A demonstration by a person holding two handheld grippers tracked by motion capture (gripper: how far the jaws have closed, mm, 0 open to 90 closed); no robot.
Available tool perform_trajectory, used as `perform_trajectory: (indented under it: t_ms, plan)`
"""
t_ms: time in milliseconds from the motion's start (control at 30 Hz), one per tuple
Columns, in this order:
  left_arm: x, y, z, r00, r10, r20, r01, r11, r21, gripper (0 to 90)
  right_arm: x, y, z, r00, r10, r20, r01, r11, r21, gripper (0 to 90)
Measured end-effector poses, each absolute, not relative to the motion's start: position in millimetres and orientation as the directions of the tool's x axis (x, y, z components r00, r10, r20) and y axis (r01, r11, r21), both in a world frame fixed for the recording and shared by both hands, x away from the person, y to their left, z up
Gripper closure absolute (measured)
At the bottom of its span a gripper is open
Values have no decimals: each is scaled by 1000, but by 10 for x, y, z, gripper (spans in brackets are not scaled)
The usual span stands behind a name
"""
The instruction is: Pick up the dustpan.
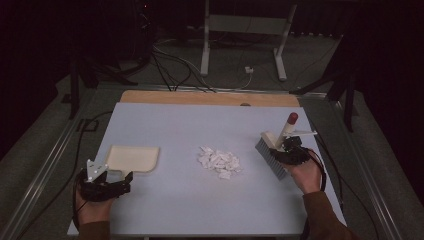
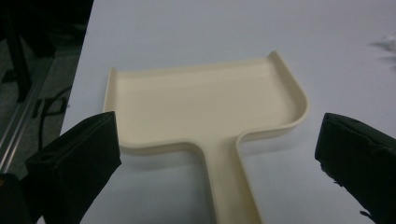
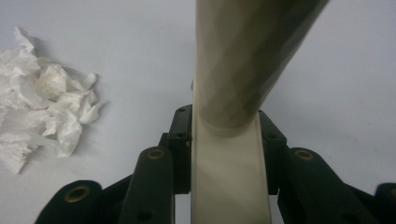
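Landmark for all positions: pile of crumpled white paper scraps [image 1: 219, 162], lying near the middle of the pale worktop [image 1: 190, 210].

Right claw [image 1: 286, 148]: clamped on the cream handle of the brush [image 1: 272, 150]. The right gripper view shows both black jaws pressed flat against the handle [image 3: 229, 177], 1 on each side, no gap. The brush sits to the right of the paper pile, apart from it, grey bristles down toward the worktop, bristle strip running roughly toward and away from the person. The handle rises tilted up and away, ending in a red tip [image 1: 292, 118]. In the right gripper view the paper pile [image 3: 42, 112] lies to the left of the handle.

Left claw [image 1: 107, 181]: apart, gripping nothing. In the left gripper view its 2 black jaws stand wide on either side of the dustpan handle [image 2: 233, 186], neither pad touching it.

Dustpan [image 1: 131, 158]: cream, flat on the worktop, left of the paper pile and well apart from it. Low walls on 3 sides; its open edge faces away from the left claw, and the handle points back toward that claw. The tray [image 2: 205, 102] holds no scraps.

Person's hands: the left hand [image 1: 92, 210] is at the near left corner of the worktop, the right hand [image 1: 306, 176] to the near right of the pile.
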State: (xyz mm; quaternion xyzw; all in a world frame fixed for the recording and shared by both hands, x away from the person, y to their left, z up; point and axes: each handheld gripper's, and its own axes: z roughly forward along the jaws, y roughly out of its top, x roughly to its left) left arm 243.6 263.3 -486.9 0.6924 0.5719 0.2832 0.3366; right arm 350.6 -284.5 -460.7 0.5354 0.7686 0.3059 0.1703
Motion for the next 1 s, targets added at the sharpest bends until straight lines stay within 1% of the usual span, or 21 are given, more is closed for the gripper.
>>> perform_trajectory:
  t_ms: [133, 200, 267, 333, 400, 467, 500, 533, 567, 667, 767, 833, 933, 1000]
  plan:
    - [2447, 2594, -4914, 173, 985, 3, 630, -113, 768, 13, 3504, -2875, -4607, -358, 932, 59, 718, 235, 655, 669]
    - [2449, 2556, -4940, 169, 986, 1, 647, -112, 754, 30, 3505, -2893, -4606, -350, 936, 51, 717, 232, 657, 669]
    - [2463, 2498, -4963, 163, 987, 18, 662, -123, 739, 51, 3502, -2910, -4606, -340, 939, 52, 720, 224, 657, 669]
    - [2500, 2449, -4990, 132, 990, 40, 694, -121, 710, 65, 3500, -2923, -4607, -336, 941, 43, 719, 226, 658, 669]
    - [2542, 2424, -5023, 108, 994, 19, 718, -92, 690, 64, 3493, -2933, -4608, -333, 942, 38, 718, 227, 657, 669]
    - [2558, 2403, -5041, 108, 994, 23, 735, -95, 672, 75, 3489, -2946, -4608, -333, 942, 38, 717, 227, 659, 668]
    - [2556, 2400, -5048, 115, 993, 19, 737, -98, 668, 106, 3488, -2952, -4609, -331, 943, 34, 717, 228, 659, 669]
    - [2553, 2400, -5057, 114, 993, 15, 743, -95, 663, 175, 3489, -2959, -4609, -329, 944, 34, 718, 227, 658, 668]
    - [2552, 2405, -5066, 110, 994, 18, 750, -95, 655, 207, 3491, -2968, -4611, -327, 944, 37, 718, 222, 659, 668]
    - [2545, 2428, -5100, 106, 994, 10, 769, -88, 633, 345, 3490, -2986, -4611, -322, 946, 39, 721, 218, 658, 669]
    - [2547, 2441, -5126, 102, 995, 9, 787, -87, 610, 440, 3486, -2987, -4612, -325, 945, 37, 719, 222, 658, 669]
    - [2553, 2434, -5118, 105, 994, 13, 791, -92, 604, 481, 3486, -2985, -4613, -324, 945, 36, 719, 222, 659, 669]
    - [2568, 2415, -5111, 98, 995, 14, 800, -87, 594, 497, 3488, -2990, -4616, -323, 946, 37, 719, 220, 660, 669]
    - [2568, 2404, -5108, 108, 994, 16, 801, -97, 591, 545, 3488, -2994, -4617, -322, 946, 38, 719, 219, 660, 668]
